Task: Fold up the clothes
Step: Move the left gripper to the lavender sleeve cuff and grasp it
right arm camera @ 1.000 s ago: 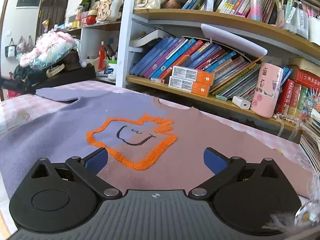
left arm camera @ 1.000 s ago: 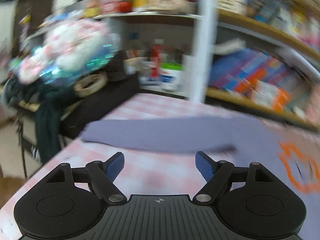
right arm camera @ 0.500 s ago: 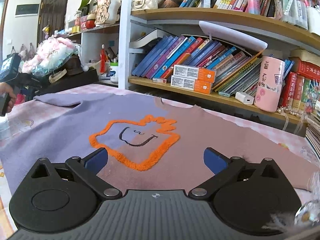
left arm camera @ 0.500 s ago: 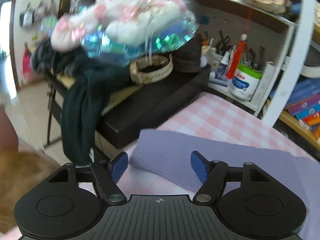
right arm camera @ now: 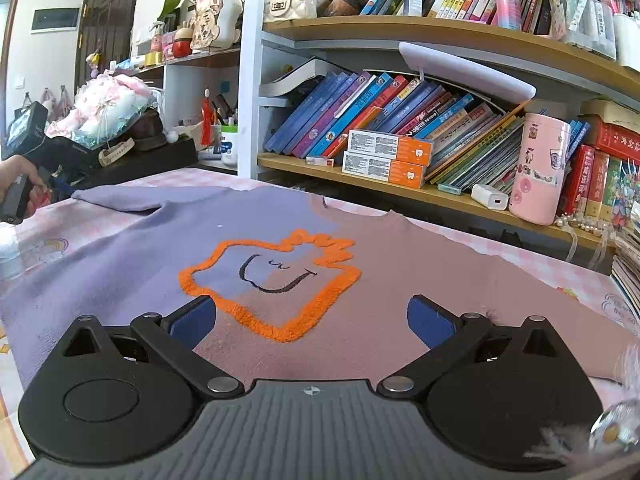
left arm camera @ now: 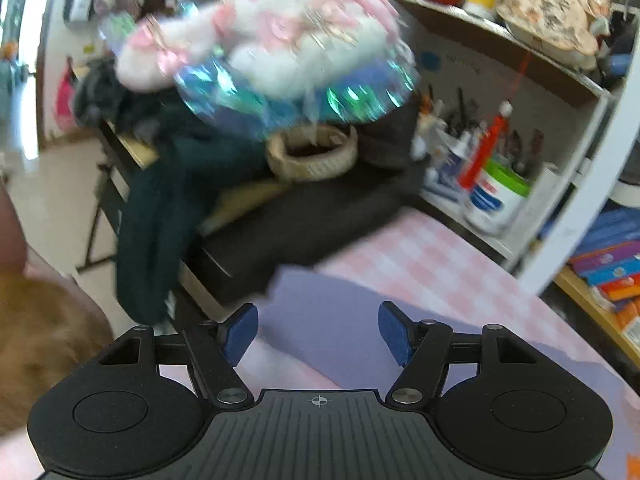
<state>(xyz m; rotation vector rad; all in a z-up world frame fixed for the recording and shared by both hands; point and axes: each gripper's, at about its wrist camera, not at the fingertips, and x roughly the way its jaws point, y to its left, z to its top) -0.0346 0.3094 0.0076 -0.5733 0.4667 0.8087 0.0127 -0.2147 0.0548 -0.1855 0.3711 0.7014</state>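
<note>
A sweater, purple on its left half and mauve on its right, with an orange-outlined face patch, lies flat on the pink checked table. My right gripper is open and empty, low over the sweater's front just below the patch. My left gripper is open and empty, its fingers either side of the end of the purple left sleeve near the table's left edge. In the right wrist view the left gripper shows at the far left by that sleeve's end.
A black box with a plush bouquet, a woven ring and dark clothes stands past the table's left end. Bookshelves with books, a pink canister and a green-lidded jar line the far side. Stacked books sit at right.
My left gripper has swung left along the purple sleeve to its end, staying open. My right gripper has held still over the sweater's front.
</note>
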